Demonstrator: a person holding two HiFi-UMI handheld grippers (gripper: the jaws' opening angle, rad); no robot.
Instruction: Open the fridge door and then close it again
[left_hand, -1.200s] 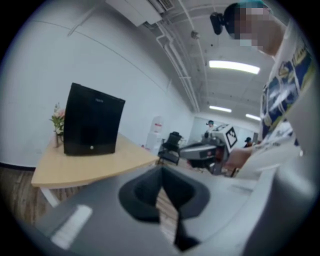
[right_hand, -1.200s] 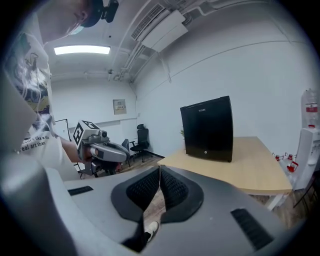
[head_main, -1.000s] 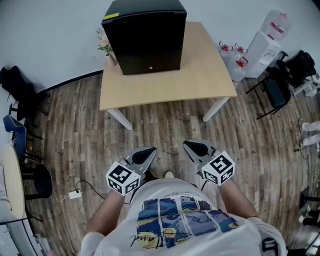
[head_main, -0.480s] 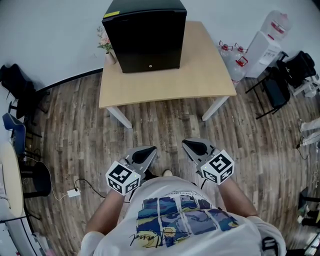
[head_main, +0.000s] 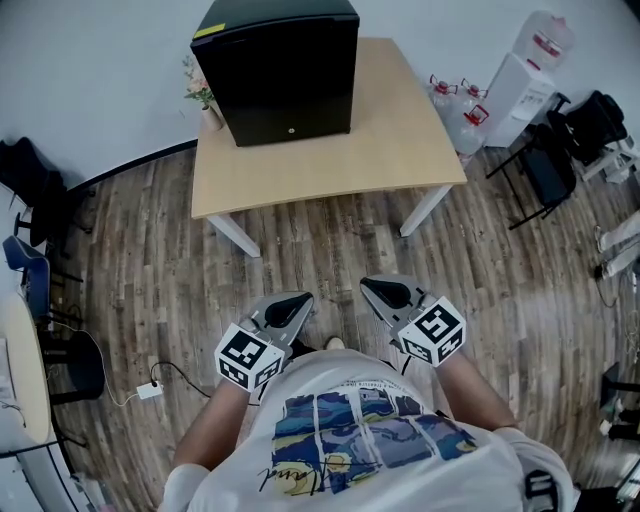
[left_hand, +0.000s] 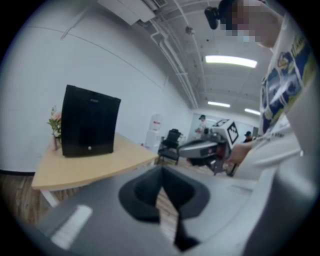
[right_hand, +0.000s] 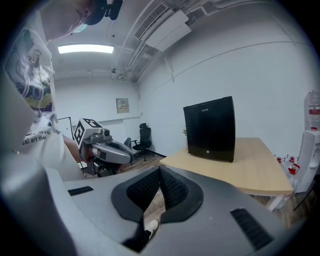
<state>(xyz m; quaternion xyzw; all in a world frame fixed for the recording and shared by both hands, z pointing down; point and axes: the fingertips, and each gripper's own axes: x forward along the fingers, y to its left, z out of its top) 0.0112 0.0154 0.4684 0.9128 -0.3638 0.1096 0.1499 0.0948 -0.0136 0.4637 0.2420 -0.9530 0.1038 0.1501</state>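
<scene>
A light wooden table (head_main: 330, 150) on white legs stands close to the pale wall (head_main: 90, 70), on a dark wood-plank floor (head_main: 150, 270). To the table's right are a white water dispenser (head_main: 520, 90) and black chairs (head_main: 550, 170). Strip lights (left_hand: 230, 61) glow on the ceiling above.
</scene>
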